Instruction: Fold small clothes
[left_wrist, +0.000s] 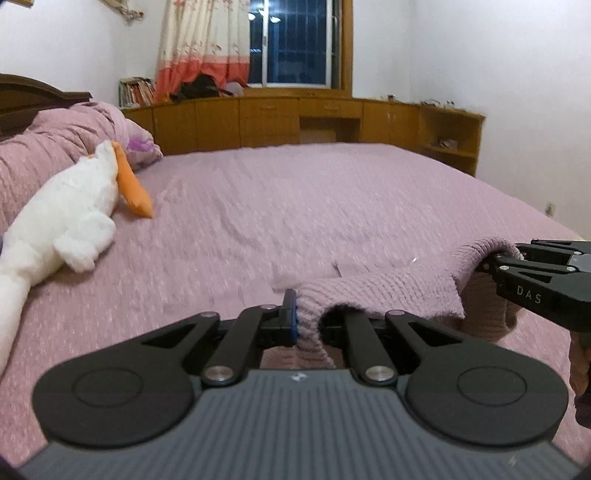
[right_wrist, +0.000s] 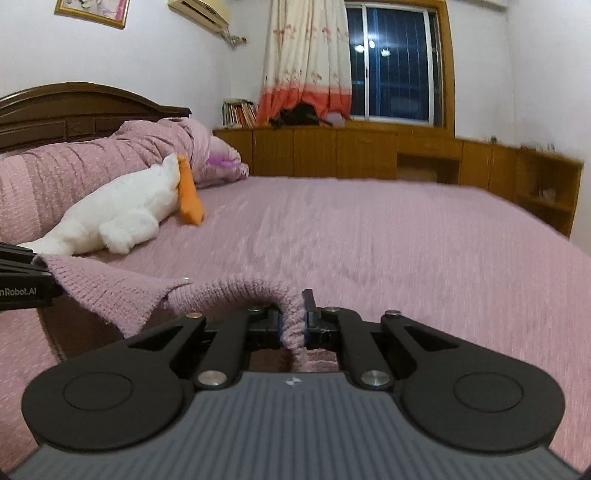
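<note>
one knit garment (left_wrist: 388, 291), two tongs (both clamped) (left_wrist: 301, 314) (right_wrist: 295, 321), one plush duck (left_wrist: 62, 218)

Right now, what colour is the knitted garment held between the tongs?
Dusty mauve-pink, rib-knit garment, nearly matching the bedspread; clearest in the left wrist view.

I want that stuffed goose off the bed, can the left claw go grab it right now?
Probably not yet: the left claw is shut on the knit garment, shared with the right claw. The path to the goose looks unobstructed.

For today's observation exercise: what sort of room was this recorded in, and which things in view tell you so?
Most likely a home bedroom. A large bed with a dark wooden headboard fills the view, a white plush toy lies by the pillows, and a curtained window sits above low wooden cabinets.
</note>
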